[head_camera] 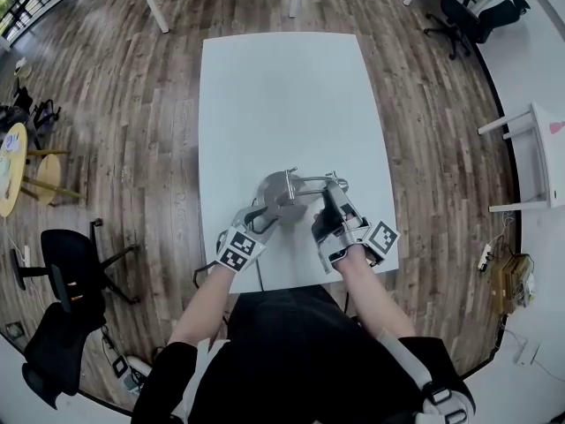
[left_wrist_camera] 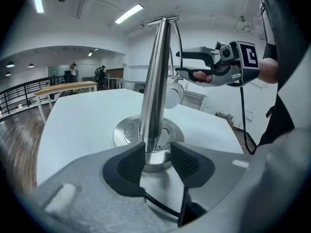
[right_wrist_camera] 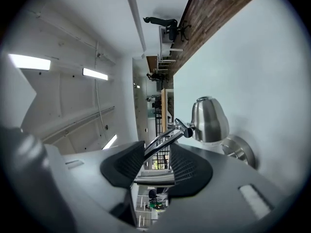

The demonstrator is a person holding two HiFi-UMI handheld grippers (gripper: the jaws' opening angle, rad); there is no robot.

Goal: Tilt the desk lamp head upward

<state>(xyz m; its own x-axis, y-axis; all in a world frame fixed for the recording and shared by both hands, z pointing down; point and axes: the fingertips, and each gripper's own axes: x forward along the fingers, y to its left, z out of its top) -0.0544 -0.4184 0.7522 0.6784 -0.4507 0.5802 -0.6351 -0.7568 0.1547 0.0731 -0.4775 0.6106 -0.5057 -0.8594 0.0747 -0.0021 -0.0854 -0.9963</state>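
The lamp head (right_wrist_camera: 209, 120) shows best from my right claw (right_wrist_camera: 156, 155), clamped on the lamp arm (right_wrist_camera: 163, 139); my left claw (left_wrist_camera: 156, 152) gapes around the pole (left_wrist_camera: 155, 76). Only the head view places the lamp (head_camera: 284, 189) at the surface's (head_camera: 282, 87) near edge, a black chair (head_camera: 75, 263) beyond.

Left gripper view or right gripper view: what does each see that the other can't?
Only the left gripper view shows its own fingers either side of the lamp pole, the black cord and the right gripper's marker cube. Only the right gripper view shows the lamp head's shiny steel back and a black office chair. Both show the thin arm, the round lamp base and the white table.
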